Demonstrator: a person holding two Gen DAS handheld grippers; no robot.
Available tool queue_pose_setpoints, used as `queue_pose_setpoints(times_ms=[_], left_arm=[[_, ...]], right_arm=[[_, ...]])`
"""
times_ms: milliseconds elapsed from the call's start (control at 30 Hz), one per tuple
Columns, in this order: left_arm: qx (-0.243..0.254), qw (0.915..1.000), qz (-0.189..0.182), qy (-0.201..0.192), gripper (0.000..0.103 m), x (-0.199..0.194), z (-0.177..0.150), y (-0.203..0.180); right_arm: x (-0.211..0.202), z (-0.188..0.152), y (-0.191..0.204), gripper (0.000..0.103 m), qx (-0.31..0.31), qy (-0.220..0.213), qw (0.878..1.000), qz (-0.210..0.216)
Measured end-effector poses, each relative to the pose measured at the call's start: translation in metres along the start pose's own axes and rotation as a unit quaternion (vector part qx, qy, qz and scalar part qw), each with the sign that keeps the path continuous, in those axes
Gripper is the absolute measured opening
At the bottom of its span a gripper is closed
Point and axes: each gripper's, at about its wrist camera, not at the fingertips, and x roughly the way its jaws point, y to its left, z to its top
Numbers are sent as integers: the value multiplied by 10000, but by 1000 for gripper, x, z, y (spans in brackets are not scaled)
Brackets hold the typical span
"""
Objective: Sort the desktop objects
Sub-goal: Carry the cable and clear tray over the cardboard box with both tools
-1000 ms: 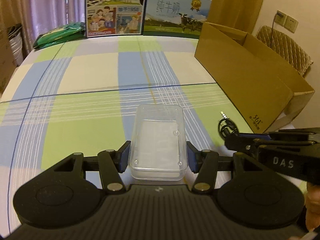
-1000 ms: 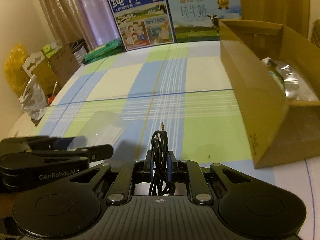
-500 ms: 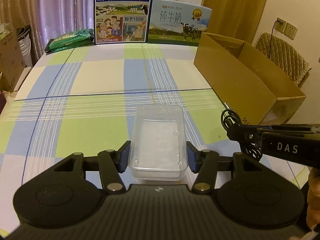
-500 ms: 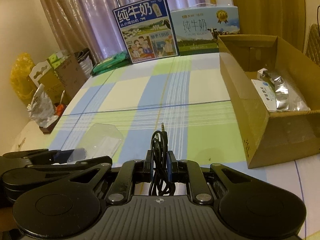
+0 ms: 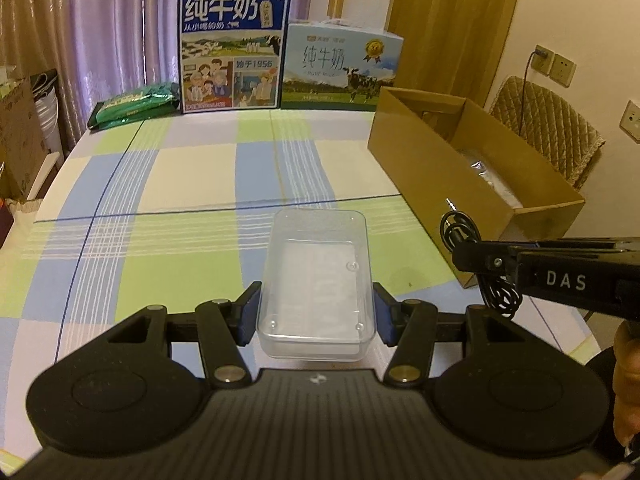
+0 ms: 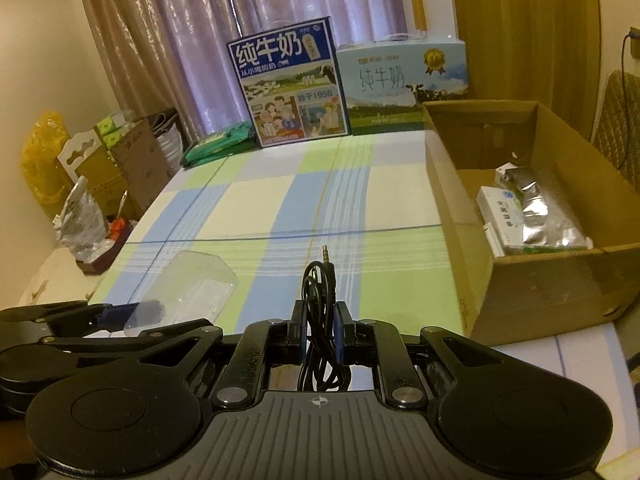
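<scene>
Nearest the left wrist camera, the left hand-held gripper [image 5: 316, 312] has its blue-padded fingers [image 5: 247, 312] clamped on the two long sides of a clear rectangular plastic tray [image 5: 316, 276], which sits empty and open-topped, held level above the checked green, blue and cream cloth of the bench [image 5: 180, 184]. To its right, at about the same nearness, the right hand-held gripper [image 6: 320, 320] is pressed together on a coiled black audio cable [image 6: 320, 300] — the loops hang below the fingers and the metal jack plug points up and away above them. In the left wrist view that cable [image 5: 460, 232] shows at the tip of the black arm marked DAS, just right of the tray and not touching it; part of a hand [image 5: 626, 380] shows at the right edge.

Farther right, an open brown cardboard box [image 6: 452, 208] stands on the bench edge, holding a crumpled silver foil pouch [image 6: 540, 216] and a white printed carton [image 6: 500, 208] lying side by side. At the far end of the bench stand a dark blue milk carton case with cartoon figures [image 5: 234, 50] and, touching it on the right, a pale blue milk case with a cow picture [image 5: 340, 68]. A green plastic packet [image 5: 134, 104] lies left of them — purple curtains [image 5: 120, 20] hang behind.
</scene>
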Motion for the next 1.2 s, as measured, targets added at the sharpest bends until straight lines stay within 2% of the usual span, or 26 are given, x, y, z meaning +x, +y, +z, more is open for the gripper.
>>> queue_pose_setpoints(times_ms=[400, 700, 1200], left_arm=[[220, 9994, -193, -167, 51, -8, 21, -33], [508, 9976, -436, -160, 51, 4, 37, -74], [808, 9926, -885, -207, 51, 35, 79, -146]], right_arm=[[-32, 14, -22, 10, 81, -258, 9994, -213], [-56, 26, -68, 10, 250, -487, 9968, -577], [-65, 50, -142, 10, 390, -667, 9928, -911]])
